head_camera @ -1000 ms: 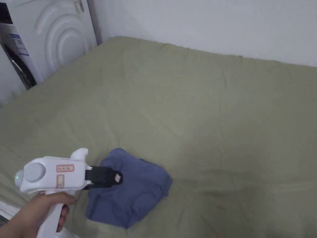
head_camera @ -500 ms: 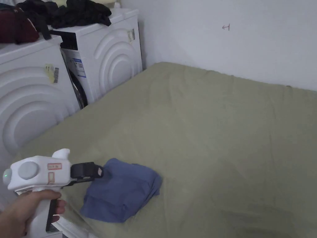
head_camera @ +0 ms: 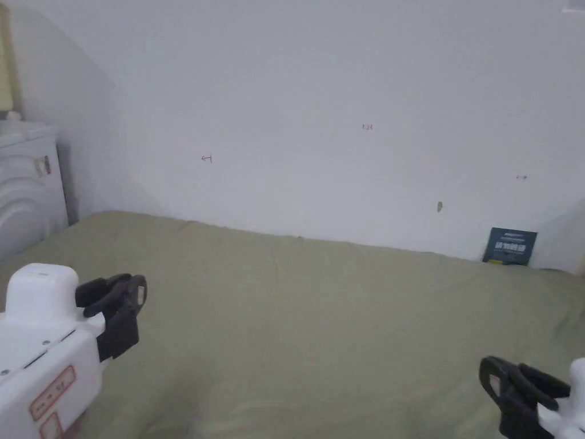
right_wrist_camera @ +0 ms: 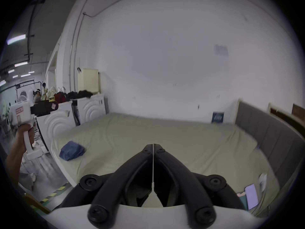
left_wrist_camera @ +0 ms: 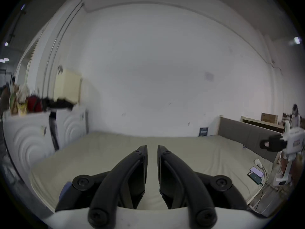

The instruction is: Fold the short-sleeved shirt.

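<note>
Left claw (left_wrist_camera: 152, 148) raised, shirt (right_wrist_camera: 72, 150) near bed (right_wrist_camera: 148, 133) edge

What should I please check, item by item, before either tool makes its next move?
1. Blue shirt lying as a compact bundle near the bed's corner: ok.
2. Fold neat and flat: cannot tell, the picture is blurred.
3. Left tool holding nothing, jaws slightly apart: ok.
4. Right tool holding nothing, jaws together: ok.
5. Both tools lifted clear of the shirt: ok.
6. Phones at the green bed sheet's far edge, away from the shirt: ok.
</note>
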### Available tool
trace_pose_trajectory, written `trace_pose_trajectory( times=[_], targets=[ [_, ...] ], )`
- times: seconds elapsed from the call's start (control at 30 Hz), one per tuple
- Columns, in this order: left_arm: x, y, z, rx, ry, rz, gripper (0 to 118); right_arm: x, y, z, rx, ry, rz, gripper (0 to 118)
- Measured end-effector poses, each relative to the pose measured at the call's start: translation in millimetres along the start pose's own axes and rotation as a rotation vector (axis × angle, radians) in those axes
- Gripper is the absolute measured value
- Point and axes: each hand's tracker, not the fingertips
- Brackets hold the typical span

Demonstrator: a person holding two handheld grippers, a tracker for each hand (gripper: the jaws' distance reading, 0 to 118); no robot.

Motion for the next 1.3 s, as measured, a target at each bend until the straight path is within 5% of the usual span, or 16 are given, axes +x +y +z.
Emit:
trace_pose_trajectory(
  times=[0.17,0.3,0.87,1.1,1.13,1.2,1.3],
  targets=[
    [77.4,23.0,28.3,0.057,-0.008,-0.083,13,-6.0,23.8,24.7,0.123,-0.113,0.109,1],
    [103.2,17.7,50.4,0.088,0.028,-0.102,13,-1.9,14.4,43.2,0.172,-0.213,0.044,1],
    [114.8,23.2,48.3,0.085,-0.026,-0.043,13,-0.1,6.1,42.4,0.161,-0.173,0.013,2],
    [113.2,22.2,42.4,0.065,-0.041,-0.010,75,-0.7,7.5,41.6,0.135,-0.188,0.023,51],
    [114.7,21.8,41.5,0.061,-0.036,-0.013,94,-0.5,7.6,40.9,0.129,-0.188,0.023,78],
    [115.1,20.4,42.7,0.077,-0.034,-0.016,104,-1.0,6.1,41.1,0.136,-0.190,0.028,110],
    [115.8,21.1,41.3,0.071,-0.030,-0.010,118,-4.7,5.8,43.9,0.185,-0.200,0.039,118]
  ],
)
